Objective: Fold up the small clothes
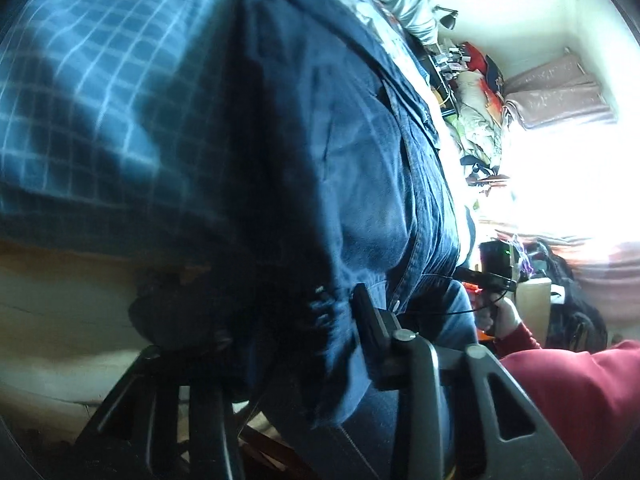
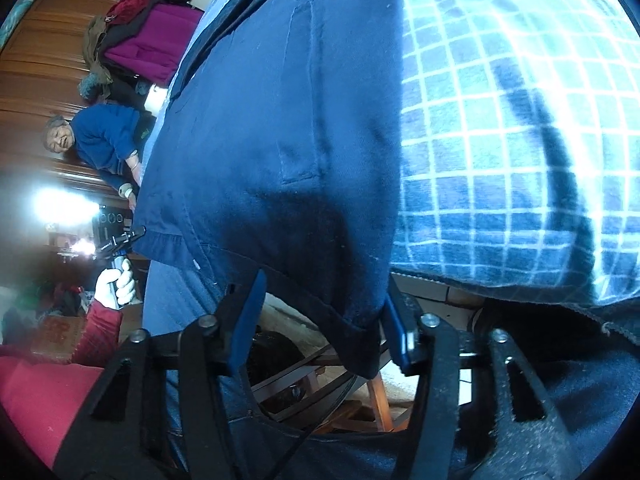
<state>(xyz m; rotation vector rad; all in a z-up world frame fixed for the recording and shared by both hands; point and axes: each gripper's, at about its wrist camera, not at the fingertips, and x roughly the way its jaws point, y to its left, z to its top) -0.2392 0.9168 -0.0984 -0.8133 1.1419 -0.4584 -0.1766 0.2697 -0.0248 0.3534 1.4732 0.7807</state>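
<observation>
A dark blue denim garment (image 1: pixel 360 160) (image 2: pixel 272 120) lies draped over the edge of a bed. My left gripper (image 1: pixel 304 320) is at its hem. The right finger (image 1: pixel 366 316) shows beside the cloth; the left one is lost in dark folds, and the jaws stand apart with fabric between them. My right gripper (image 2: pixel 320 320) is open, its blue pads (image 2: pixel 244 320) wide apart around a hanging corner of the garment. That corner touches only the right-hand pad. Each view also shows the other gripper, hand-held at the far end of the hem: the right gripper (image 1: pixel 496 272) and the left gripper (image 2: pixel 120 240).
A blue checked bedspread (image 1: pixel 100 80) (image 2: pixel 500 140) lies under the garment. Red sleeves (image 1: pixel 580 392) (image 2: pixel 40 392) hold the grippers. A person in blue (image 2: pixel 108 136) sits at the far side beside piled clothes (image 2: pixel 152 40). Wooden bars (image 2: pixel 320 392) show below the bed edge.
</observation>
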